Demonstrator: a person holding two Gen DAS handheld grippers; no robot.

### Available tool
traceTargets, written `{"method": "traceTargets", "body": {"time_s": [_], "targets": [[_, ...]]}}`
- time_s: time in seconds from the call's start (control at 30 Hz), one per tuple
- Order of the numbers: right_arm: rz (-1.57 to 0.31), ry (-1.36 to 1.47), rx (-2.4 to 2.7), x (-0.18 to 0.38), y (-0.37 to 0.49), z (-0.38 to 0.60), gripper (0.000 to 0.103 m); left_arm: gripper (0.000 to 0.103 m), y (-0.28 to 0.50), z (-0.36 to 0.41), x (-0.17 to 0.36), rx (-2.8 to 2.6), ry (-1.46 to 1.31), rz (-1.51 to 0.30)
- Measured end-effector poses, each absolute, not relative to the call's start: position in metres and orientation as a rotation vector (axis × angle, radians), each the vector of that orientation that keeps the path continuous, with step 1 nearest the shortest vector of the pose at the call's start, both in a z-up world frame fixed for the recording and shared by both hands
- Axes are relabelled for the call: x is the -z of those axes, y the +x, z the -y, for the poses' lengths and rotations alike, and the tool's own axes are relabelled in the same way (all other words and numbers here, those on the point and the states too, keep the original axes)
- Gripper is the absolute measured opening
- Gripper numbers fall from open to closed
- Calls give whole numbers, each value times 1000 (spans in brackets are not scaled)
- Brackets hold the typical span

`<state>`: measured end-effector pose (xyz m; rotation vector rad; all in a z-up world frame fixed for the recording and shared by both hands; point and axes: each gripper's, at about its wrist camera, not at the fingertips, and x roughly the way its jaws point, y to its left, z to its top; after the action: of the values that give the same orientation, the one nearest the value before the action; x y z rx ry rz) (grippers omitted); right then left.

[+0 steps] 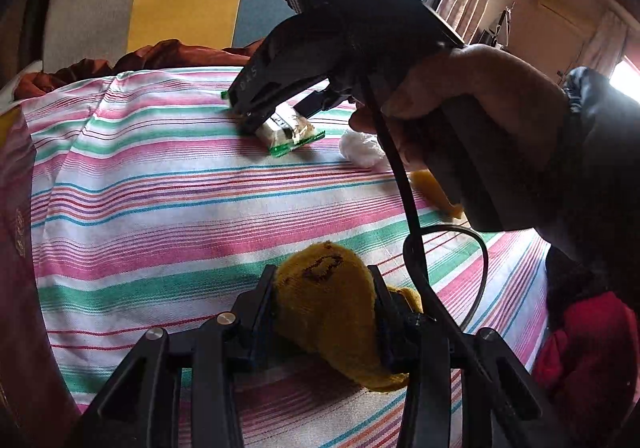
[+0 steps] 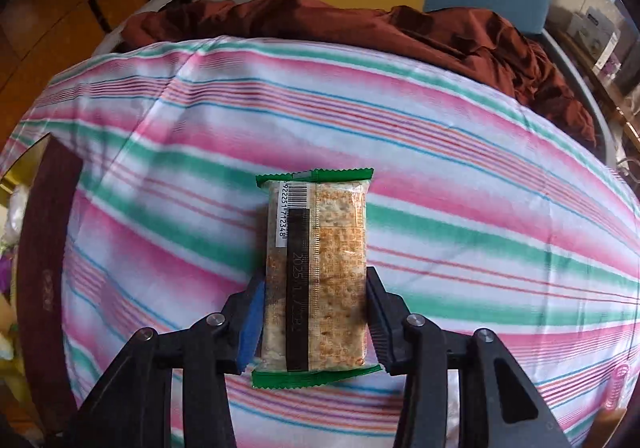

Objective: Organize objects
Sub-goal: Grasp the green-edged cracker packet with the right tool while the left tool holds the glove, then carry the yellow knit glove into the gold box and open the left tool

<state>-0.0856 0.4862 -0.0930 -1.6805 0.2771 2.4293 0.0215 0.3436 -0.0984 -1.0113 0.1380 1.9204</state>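
Mustard-yellow plush, nubbly and worn, sits squeezed in my left tongs [image 1: 326, 312]: a soft toy [image 1: 332, 308] with a rounded head bearing a dark stitched mark, its body bulging out past the black fingers on the right. The surface under everything is a woven cloth [image 1: 160, 200] in pink, green, blue and white stripes, lightly creased; I cannot say what it covers. My right tongs [image 2: 316, 320] have closed in on a flat rectangular cracker packet [image 2: 316, 268], glossy clear film with crimped green ends, a barcode label and a dark printed strip along its length; the pads press on its long sides near the lower end, with the packet lying on the cloth. From the left wrist view I see that same packet low on the cloth under the right tool, which a hand [image 1: 460, 120] grips by its dark handle. Just beside the packet lies a crumpled white wad [image 1: 362, 148], and near it an orange-yellow piece [image 1: 436, 188], partly hidden. A rumpled rust-brown fabric [image 2: 400, 32] heaps along the cloth's far edge.
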Motion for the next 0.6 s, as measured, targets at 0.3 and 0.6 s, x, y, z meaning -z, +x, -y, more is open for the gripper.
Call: {"method": "traceTargets", "body": {"time_s": [0.3, 0.6], "targets": [[-316, -1764, -2471, 95, -21, -460, 46, 45, 26, -342, 97, -1937, -995, -153], [-395, -1703, -2438, 93, 16, -460, 46, 46, 35, -339, 96, -1957, -968, -191]]}}
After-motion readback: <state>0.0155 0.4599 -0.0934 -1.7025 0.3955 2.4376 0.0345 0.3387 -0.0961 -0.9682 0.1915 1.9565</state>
